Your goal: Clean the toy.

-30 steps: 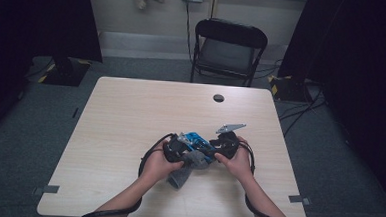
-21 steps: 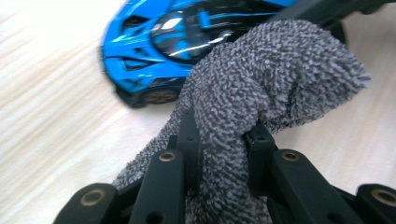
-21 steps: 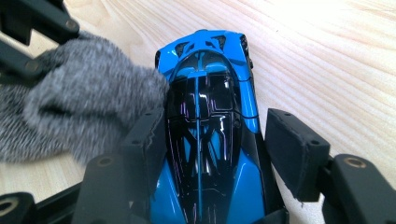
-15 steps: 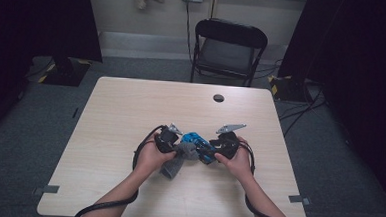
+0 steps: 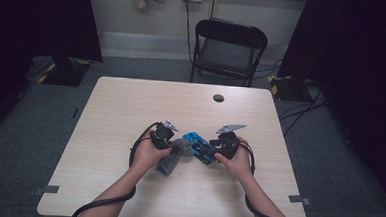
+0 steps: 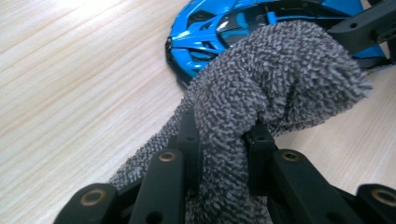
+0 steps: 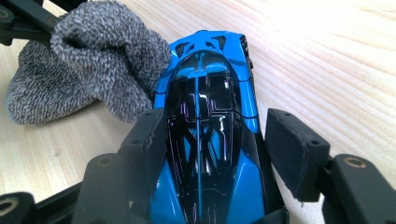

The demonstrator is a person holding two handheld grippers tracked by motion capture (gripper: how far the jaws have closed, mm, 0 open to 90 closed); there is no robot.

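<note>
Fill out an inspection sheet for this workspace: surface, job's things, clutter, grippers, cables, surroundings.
Surface: light wood table, bare around the work.
Job's things: blue toy car on the table; grey cloth bunched against one end of the car.
Clutter: small dark round spot near the table's far edge, cannot tell what.
Grippers: left gripper shut on the cloth; right gripper with jaws either side of the car, left pad touching, right pad with a gap.
Cables: black cable trails from each gripper off the near edge.
Surroundings: black folding chair behind the table, grey carpet, dark curtains both sides.
</note>
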